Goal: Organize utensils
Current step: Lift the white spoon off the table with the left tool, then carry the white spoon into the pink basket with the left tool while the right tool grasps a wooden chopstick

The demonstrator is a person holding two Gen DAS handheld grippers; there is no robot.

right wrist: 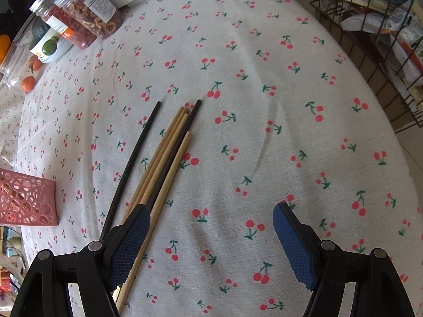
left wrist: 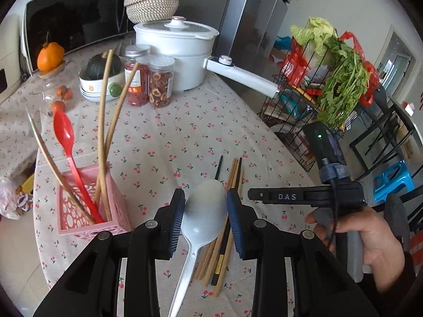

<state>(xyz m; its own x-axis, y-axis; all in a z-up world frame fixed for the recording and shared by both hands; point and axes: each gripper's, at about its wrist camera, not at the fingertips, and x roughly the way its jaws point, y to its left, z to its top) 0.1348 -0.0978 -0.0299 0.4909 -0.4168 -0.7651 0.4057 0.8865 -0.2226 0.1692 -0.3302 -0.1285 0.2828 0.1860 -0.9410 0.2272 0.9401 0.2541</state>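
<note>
A pale blue plastic spoon [left wrist: 203, 211] lies on the cherry-print tablecloth with its bowl between the pads of my left gripper [left wrist: 205, 216], which is shut on it. Several wooden and black chopsticks [left wrist: 224, 237] lie beside the spoon; they also show in the right wrist view [right wrist: 164, 158]. A pink perforated holder [left wrist: 90, 206] on the left holds a red spoon [left wrist: 66, 142] and long wooden chopsticks [left wrist: 104, 121]. My right gripper [right wrist: 211, 240] is open and empty, low over the cloth just right of the chopsticks; its body shows in the left wrist view [left wrist: 306, 198].
At the back stand a white pot with a long handle [left wrist: 179, 52], two jars [left wrist: 148, 79], a bowl with a squash [left wrist: 100, 79], small oranges [left wrist: 60, 97] and a microwave [left wrist: 74, 15]. A wire rack with greens [left wrist: 330, 92] stands off the table's right edge.
</note>
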